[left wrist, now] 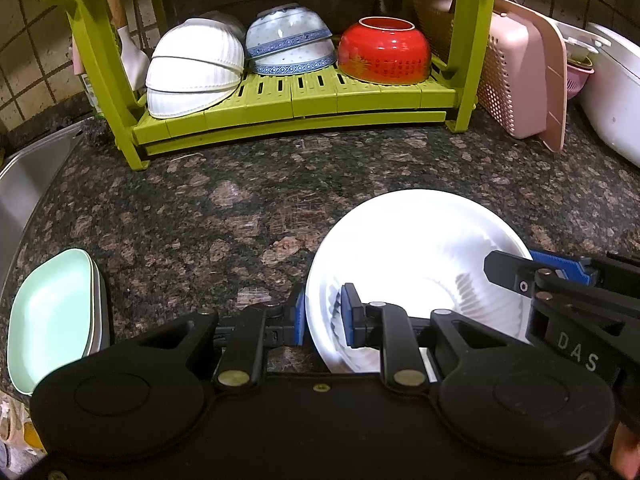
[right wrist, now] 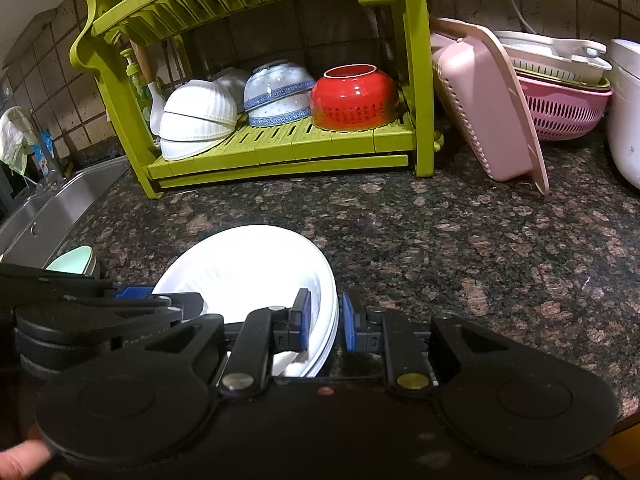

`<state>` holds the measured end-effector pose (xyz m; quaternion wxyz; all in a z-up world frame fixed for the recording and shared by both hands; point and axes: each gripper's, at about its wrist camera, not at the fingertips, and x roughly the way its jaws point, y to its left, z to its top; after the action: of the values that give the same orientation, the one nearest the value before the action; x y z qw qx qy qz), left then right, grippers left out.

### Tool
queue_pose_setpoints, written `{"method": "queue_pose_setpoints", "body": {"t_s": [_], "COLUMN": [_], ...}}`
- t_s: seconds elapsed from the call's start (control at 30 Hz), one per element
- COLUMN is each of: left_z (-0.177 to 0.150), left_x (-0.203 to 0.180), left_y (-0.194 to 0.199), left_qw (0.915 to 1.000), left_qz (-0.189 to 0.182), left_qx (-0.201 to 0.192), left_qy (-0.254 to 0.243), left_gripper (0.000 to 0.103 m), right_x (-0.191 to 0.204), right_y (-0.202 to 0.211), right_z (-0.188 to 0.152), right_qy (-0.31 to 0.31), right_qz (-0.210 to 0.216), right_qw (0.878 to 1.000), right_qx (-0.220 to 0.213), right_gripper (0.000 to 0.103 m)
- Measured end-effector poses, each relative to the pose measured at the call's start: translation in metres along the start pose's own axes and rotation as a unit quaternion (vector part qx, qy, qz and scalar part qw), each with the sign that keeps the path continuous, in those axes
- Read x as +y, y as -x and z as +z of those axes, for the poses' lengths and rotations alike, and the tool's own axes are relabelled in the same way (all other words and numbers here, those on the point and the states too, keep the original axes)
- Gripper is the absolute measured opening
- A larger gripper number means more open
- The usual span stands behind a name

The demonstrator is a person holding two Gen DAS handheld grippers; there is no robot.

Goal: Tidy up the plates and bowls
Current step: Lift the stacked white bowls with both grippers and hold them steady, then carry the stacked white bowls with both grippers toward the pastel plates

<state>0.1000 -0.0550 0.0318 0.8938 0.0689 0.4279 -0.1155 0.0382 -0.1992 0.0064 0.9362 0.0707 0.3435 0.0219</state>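
A stack of white ribbed bowls (left wrist: pixel 400 248) (right wrist: pixel 248 264) sits low over the dark granite counter in front of me. My left gripper (left wrist: pixel 324 316) is shut on the stack's left rim, one blue pad outside and one inside. On the opposite rim my right gripper (right wrist: pixel 325 318) is shut too, and it shows in the left wrist view (left wrist: pixel 532 268). The green dish rack (left wrist: pixel 296 112) (right wrist: pixel 280 160) stands behind, with upturned white ribbed bowls (left wrist: pixel 196 68), blue-patterned bowls (left wrist: pixel 288 44) and a red bowl (left wrist: pixel 384 52) on its lower shelf. Mint-green plates (left wrist: pixel 52 312) (right wrist: pixel 74 260) lie stacked at the left.
A steel sink (left wrist: pixel 24 184) (right wrist: pixel 60 208) drops off at the far left. A pink basket (left wrist: pixel 516 68) (right wrist: pixel 480 100) leans against the rack's right side, beside a pink colander (right wrist: pixel 560 108) and a white appliance (left wrist: pixel 612 96). Bare counter lies between the bowls and the rack.
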Motion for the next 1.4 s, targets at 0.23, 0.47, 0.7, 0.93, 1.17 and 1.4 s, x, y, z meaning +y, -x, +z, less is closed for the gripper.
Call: {"method": "queue_pose_setpoints", "body": {"t_s": [0.23, 0.47, 0.7, 0.93, 1.17, 1.4], "left_z": [0.0003, 0.0002, 0.0002, 0.0001, 0.0002, 0.0004], "left_x": [0.0007, 0.0006, 0.0001, 0.001, 0.002, 0.0018], "left_y": [-0.0006, -0.0002, 0.0016, 0.0028, 0.0063, 0.0072], "left_qw": [1.0, 1.0, 0.9999, 0.9997, 0.9995, 0.9994], "left_qz": [-0.003, -0.001, 0.003, 0.01, 0.014, 0.017], "left_qx": [0.002, 0.0, -0.005, -0.011, -0.021, -0.023], "left_qy": [0.007, 0.008, 0.01, 0.018, 0.018, 0.019], "left_gripper": [0.029, 0.029, 0.029, 0.05, 0.05, 0.05], "right_x": [-0.0003, -0.0008, 0.0003, 0.0015, 0.003, 0.0038], "right_y": [-0.0015, -0.0021, -0.0036, -0.0045, -0.0059, -0.0069], "right_z": [0.0008, 0.0009, 0.0006, 0.0002, -0.0002, 0.0], "right_qy": [-0.001, -0.002, 0.0, 0.002, 0.004, 0.01], "right_qz": [0.001, 0.002, 0.001, 0.0, 0.001, 0.003], "right_qw": [1.0, 1.0, 1.0, 1.0, 1.0, 1.0], "right_qx": [0.005, 0.007, 0.01, 0.012, 0.014, 0.014], "right_gripper": [0.025, 0.031, 0.031, 0.031, 0.034, 0.042]}}
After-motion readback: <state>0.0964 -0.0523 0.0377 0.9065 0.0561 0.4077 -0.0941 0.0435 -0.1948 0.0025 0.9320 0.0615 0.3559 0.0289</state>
